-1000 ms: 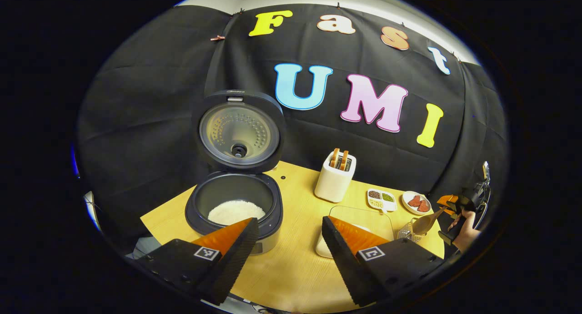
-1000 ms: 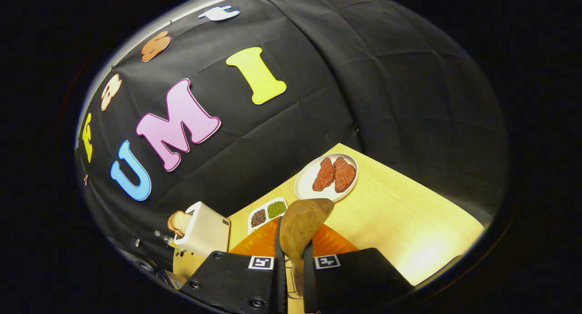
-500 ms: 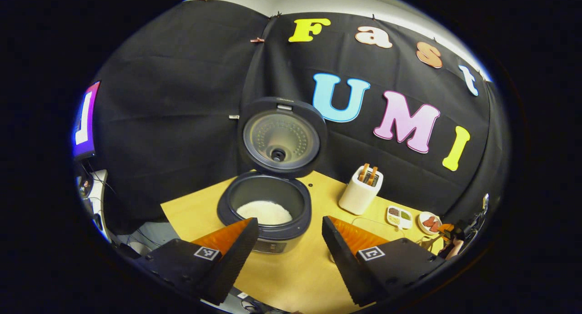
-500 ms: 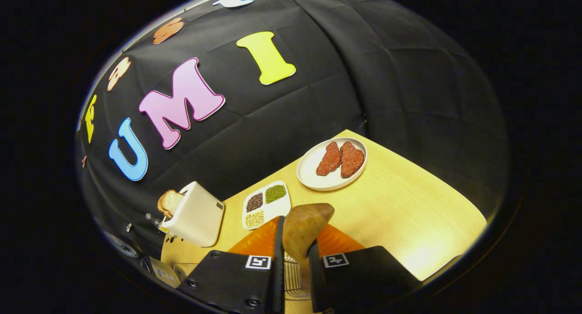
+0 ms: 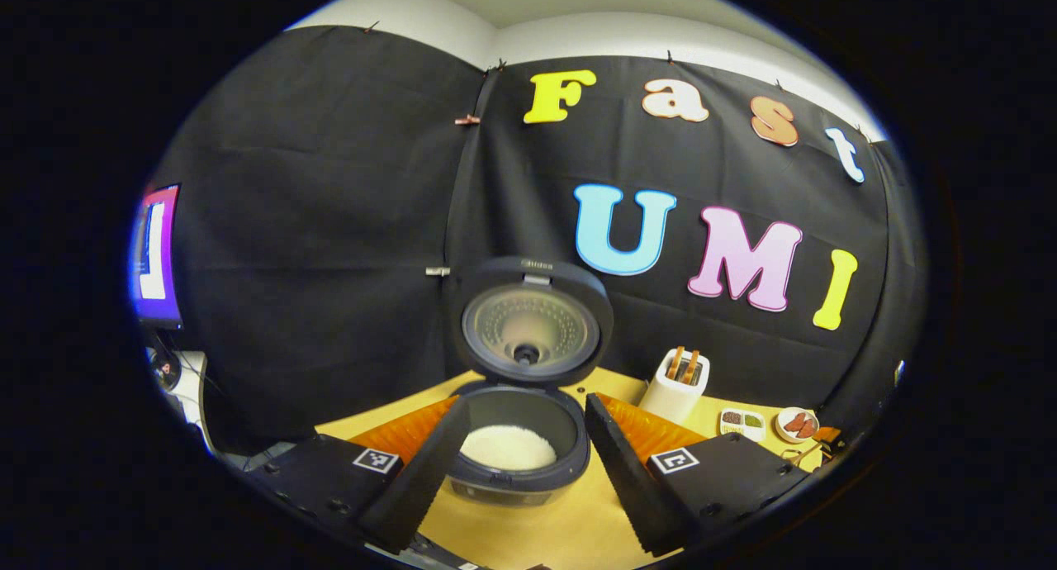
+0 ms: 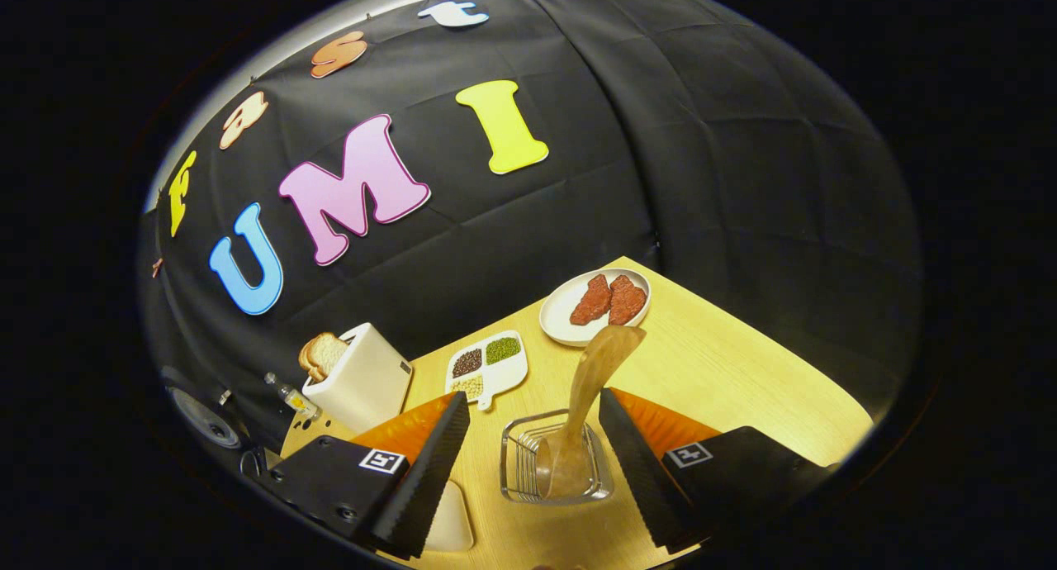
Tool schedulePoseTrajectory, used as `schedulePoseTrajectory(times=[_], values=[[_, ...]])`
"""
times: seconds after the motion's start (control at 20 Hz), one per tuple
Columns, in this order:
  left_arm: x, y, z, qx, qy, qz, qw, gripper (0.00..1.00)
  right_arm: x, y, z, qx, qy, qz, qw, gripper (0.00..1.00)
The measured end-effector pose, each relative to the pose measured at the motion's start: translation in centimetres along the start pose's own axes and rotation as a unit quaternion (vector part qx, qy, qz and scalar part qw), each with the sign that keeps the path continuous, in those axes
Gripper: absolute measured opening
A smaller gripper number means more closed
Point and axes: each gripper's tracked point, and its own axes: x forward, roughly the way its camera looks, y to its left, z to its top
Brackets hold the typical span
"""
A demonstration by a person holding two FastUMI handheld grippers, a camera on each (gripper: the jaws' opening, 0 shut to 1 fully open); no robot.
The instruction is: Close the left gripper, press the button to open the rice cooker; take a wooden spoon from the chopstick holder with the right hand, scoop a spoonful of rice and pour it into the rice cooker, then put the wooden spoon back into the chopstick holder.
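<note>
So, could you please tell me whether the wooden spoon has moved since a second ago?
Yes. The wooden spoon has left the right gripper, whose jaws now stand open, and stands in the chopstick holder, its bowl leaning toward the plate.

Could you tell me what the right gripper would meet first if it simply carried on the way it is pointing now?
Most likely the wooden spoon standing in the chopstick holder, which sit between the open right gripper's fingers; depth is hard to judge.
</note>
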Motion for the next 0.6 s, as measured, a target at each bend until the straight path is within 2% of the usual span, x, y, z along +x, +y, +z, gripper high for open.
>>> schedulePoseTrajectory(times=[0.15,0.3,0.45,0.6], values=[[1.2,1.1,3.2,0.012,-0.027,0.009,1.000,0.95,-3.0,-0.5,0.7,-0.031,-0.015,-0.004,0.999,0.98],[2.9,1.5,5.9,0.044,-0.066,-0.003,0.997,0.95,-6.2,-0.2,1.1,-0.055,-0.028,-0.012,0.998,0.98],[5.0,1.3,7.6,0.086,-0.085,-0.030,0.992,0.95,-10.3,0.7,0.8,-0.075,-0.034,-0.020,0.996,0.99],[7.1,0.2,9.3,0.086,-0.119,-0.077,0.986,0.94,-14.1,2.4,0.1,-0.098,-0.043,-0.019,0.994,0.98]])
